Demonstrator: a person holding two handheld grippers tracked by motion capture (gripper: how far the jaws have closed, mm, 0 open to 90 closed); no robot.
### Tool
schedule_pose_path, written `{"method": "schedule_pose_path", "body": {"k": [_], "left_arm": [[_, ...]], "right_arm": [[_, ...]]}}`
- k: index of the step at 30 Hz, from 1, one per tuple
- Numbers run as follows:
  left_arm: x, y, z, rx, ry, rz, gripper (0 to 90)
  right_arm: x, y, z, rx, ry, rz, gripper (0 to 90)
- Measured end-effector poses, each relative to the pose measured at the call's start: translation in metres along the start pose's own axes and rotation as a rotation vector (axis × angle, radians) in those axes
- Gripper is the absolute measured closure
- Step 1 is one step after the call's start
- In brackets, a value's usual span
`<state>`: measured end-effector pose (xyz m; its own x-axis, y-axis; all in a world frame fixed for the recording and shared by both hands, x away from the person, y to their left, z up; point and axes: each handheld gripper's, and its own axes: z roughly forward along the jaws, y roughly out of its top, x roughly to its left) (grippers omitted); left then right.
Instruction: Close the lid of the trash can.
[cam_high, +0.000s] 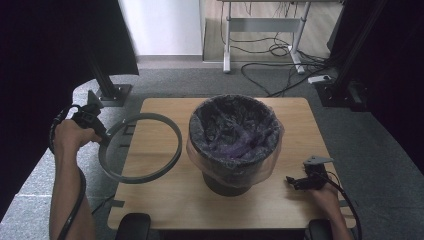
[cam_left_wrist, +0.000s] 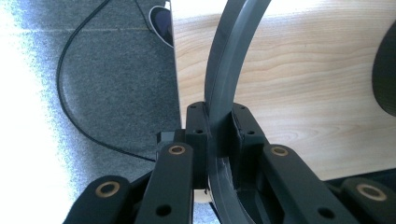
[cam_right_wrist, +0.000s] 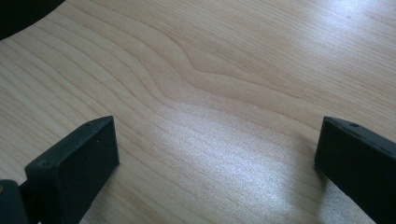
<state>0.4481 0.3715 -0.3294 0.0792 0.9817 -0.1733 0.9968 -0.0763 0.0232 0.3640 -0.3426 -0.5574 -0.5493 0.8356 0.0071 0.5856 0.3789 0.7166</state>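
Wooden worktop (cam_high: 165, 200) seen from above, with a dark round waste bin (cam_high: 232, 145) standing near its centre, slightly toward the far edge. The bin is lined with a thin translucent bag (cam_high: 200, 152) whose mouth is folded out over the rim and hangs crinkled down the outer wall; inside, the film shows a purplish tint. A grey ring (cam_high: 142, 147), flat-banded, smooth and about as wide as the bin's mouth, is held at the worktop's left edge, partly over the wood and partly beyond it. It lies beside the bin, not touching it. The left gripper (cam_high: 102, 137), grasped in the person's left hand (cam_high: 70, 135), has its jaws clamped on the ring's left rim; the left gripper view shows the band running upright between the two pads, its outer face slightly grooved. The right gripper (cam_high: 295, 182), in the right hand (cam_high: 325, 195), rests near the worktop's right near corner, jaws spread wide over bare wood grain.
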Motion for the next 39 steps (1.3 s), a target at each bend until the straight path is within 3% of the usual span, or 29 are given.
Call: {"method": "schedule_pose_path", "body": {"k": [9,19,28,35,39], "left_arm": [[-0.007,-0.002,-0.035,-0.033,-0.006,0.015,79.7],[-0.026,-0.001,-0.077,-0.078,-0.014,0.054,79.7],[-0.061,0.002,-0.107,-0.116,-0.045,0.13,79.8],[-0.097,0.014,-0.109,-0.101,-0.046,0.199,79.7],[-0.118,0.022,-0.106,-0.091,-0.068,0.242,79.7]], "right_arm": [[0.0,0.0,0.0,0.0,0.0,0.0,0.0],[0.0,0.0,0.0,0.0,0.0,0.0,0.0],[0.0,0.0,0.0,0.0,0.0,0.0,0.0],[0.0,0.0,0.0,0.0,0.001,-0.001,0.0],[0.0,0.0,0.0,0.0,0.002,-0.003,0.0]]}}
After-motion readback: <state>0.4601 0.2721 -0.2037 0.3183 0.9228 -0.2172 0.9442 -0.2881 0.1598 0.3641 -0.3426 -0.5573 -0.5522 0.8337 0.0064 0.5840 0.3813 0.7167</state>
